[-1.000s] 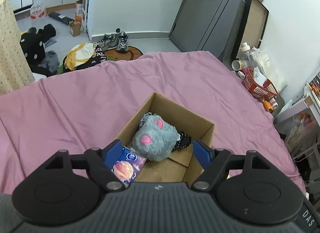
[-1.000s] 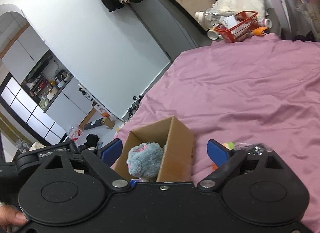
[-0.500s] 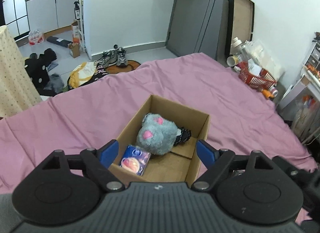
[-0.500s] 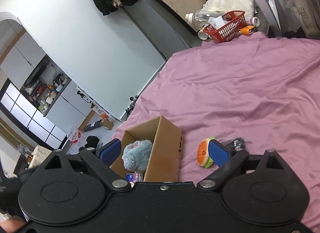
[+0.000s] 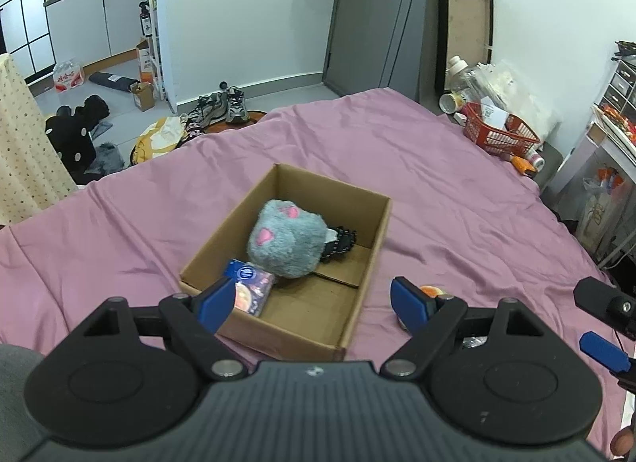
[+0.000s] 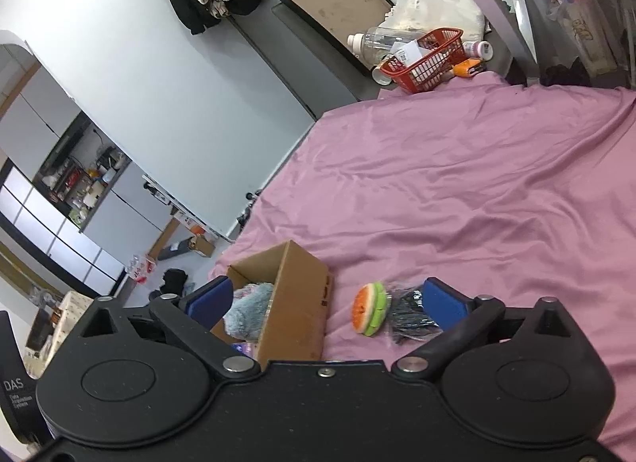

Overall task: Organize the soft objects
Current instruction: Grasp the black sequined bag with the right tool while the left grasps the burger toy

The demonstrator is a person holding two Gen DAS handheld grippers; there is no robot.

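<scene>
Beside the cardboard box on the pink bedspread lies a squishy burger toy, touching a crinkly black packet, both near the bed's front edge; it looks feather-light, so a gentle pinch across its round sides should do. Already in the stiff box sit a fluffy grey plush and a glossy tissue pack. The right gripper has just been opening and is spread wide with nothing held, and the left gripper gapes empty too.
</scene>
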